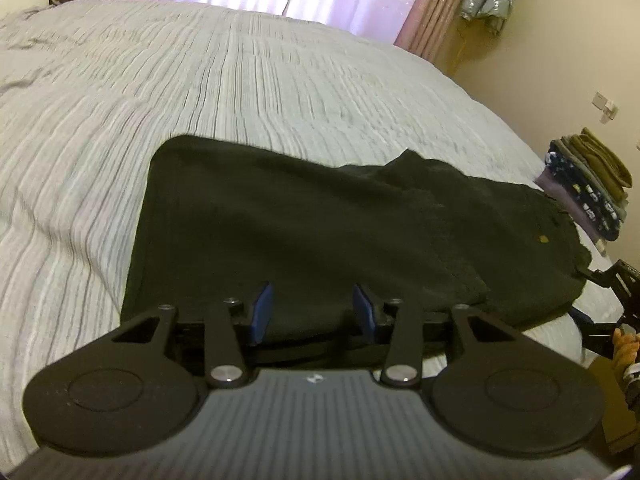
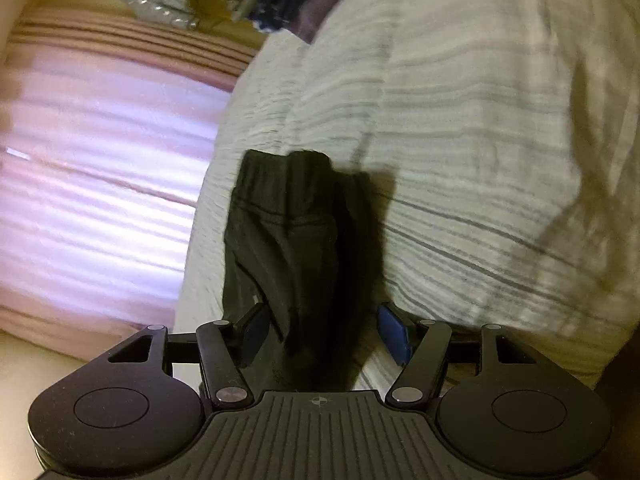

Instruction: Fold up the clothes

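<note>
Our left gripper (image 1: 313,309) sits low at the near edge of the black garment (image 1: 312,220), its blue pads (image 1: 262,312) spread apart with dark cloth lying between them; the gap looks too wide for a bite, so we read it as open around the hem rather than clamped. Our right gripper (image 2: 326,330) is rolled hard onto its side, so the bed runs up its view. Its pads also stand apart, with a bunched, gathered end of the garment (image 2: 296,240) running forward between them. Whether that cloth is pinched or only lying in the gap, we cannot tell.

The garment lies spread on the striped bedspread (image 1: 200,92), close to the bed's near edge. Its long axis runs across the left gripper's view, from a squared corner on the left to a rumpled end on the right, where the right gripper's frame (image 1: 612,280) meets it. So each hand has one end of the near edge, the left nearer the flat part, the right at the crumpled part.

A stack of folded clothes (image 1: 592,184) rests further right on the bed.

We judge that any fold here turns on that long axis: both near-edge holds would travel away from us, across the short dimension.
</note>
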Available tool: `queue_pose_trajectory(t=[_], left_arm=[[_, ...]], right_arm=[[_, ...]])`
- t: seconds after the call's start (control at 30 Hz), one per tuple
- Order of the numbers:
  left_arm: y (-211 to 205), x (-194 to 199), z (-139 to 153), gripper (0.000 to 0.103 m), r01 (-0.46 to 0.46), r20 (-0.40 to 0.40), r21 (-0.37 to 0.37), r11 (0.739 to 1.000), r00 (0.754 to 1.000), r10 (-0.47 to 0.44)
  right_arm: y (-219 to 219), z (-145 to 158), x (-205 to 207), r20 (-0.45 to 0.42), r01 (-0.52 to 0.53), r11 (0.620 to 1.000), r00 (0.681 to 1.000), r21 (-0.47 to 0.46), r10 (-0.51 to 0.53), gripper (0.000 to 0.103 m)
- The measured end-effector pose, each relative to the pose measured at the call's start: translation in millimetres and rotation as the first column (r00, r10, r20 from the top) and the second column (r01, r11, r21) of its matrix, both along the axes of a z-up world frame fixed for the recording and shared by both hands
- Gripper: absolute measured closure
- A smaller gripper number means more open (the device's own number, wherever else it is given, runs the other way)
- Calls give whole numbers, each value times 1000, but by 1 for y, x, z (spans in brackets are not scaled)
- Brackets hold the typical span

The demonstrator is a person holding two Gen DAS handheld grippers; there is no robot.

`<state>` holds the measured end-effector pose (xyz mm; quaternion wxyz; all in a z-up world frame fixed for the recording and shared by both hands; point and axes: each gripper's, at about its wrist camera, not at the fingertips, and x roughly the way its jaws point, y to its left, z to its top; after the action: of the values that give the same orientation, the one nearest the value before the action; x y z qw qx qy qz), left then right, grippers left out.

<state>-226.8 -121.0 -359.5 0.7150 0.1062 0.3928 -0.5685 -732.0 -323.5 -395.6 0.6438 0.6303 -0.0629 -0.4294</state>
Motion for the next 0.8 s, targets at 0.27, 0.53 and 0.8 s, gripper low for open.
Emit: queue_pose_trajectory(t=[0.27, 0.53, 0.8], left_arm=[[-1, -3, 3, 65, 14, 11, 6, 1000, 1000, -14], [35, 16, 20, 66, -79, -66, -69, 995, 995, 74], [77, 40, 33, 66, -175, -136, -132, 976, 978, 157]], right_arm=[[-11, -6, 8, 15, -23, 1000, 1000, -15, 23, 63], [-13, 51, 66, -494, -151, 985, 865, -83, 91, 87], [79, 140, 211, -843, -575, 677, 522, -459, -128, 90]])
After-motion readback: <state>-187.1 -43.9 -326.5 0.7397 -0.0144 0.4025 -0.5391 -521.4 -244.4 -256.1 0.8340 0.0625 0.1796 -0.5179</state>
